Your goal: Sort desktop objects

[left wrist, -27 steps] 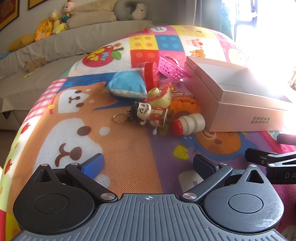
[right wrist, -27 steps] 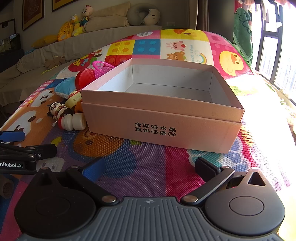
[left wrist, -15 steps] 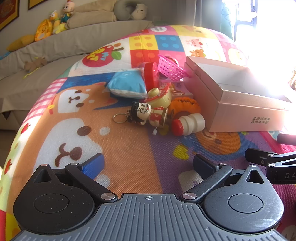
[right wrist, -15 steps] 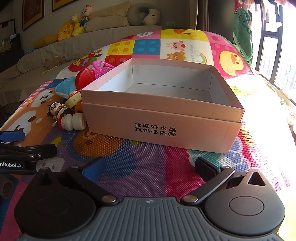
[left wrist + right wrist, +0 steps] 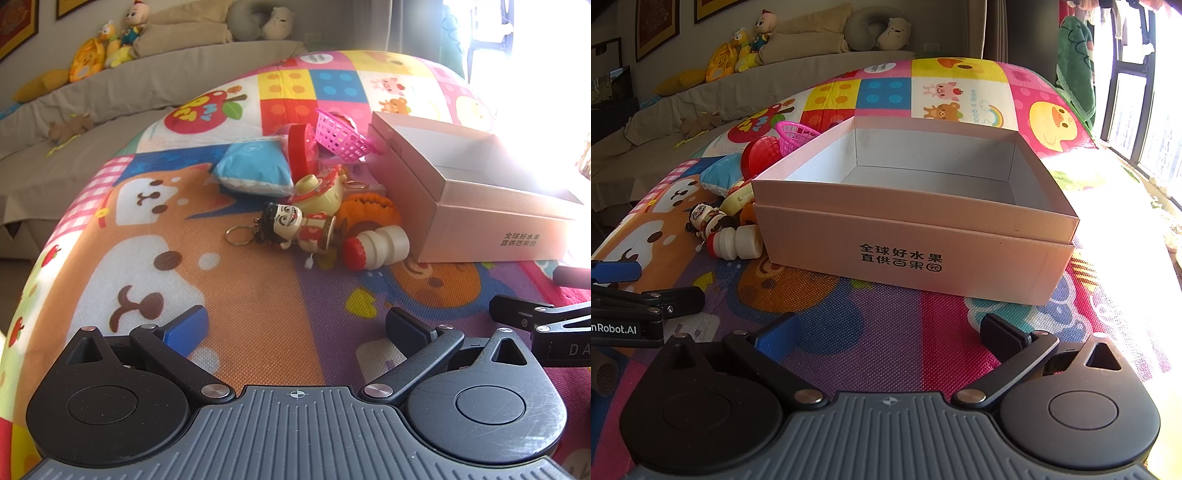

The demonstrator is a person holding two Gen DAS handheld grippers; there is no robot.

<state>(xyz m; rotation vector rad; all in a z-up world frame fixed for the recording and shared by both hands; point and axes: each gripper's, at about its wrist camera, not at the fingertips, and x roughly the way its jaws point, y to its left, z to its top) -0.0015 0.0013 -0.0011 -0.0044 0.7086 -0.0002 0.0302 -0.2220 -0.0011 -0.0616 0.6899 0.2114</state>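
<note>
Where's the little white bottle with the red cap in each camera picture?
Left wrist view: the white bottle lies on its side in the middle, red cap pointing left, just left of the pink box.
Right wrist view: the white bottle lies at the left, against the pink box's near left corner.
Shared landmark: the pink box with black writing.

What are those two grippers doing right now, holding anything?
Left gripper: open, holding nothing.
Right gripper: open, holding nothing.

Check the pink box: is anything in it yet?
Empty as far as visible. The pink box shows bare white walls and floor; its near inside corner is hidden. The toys lie outside, left of it.
</note>
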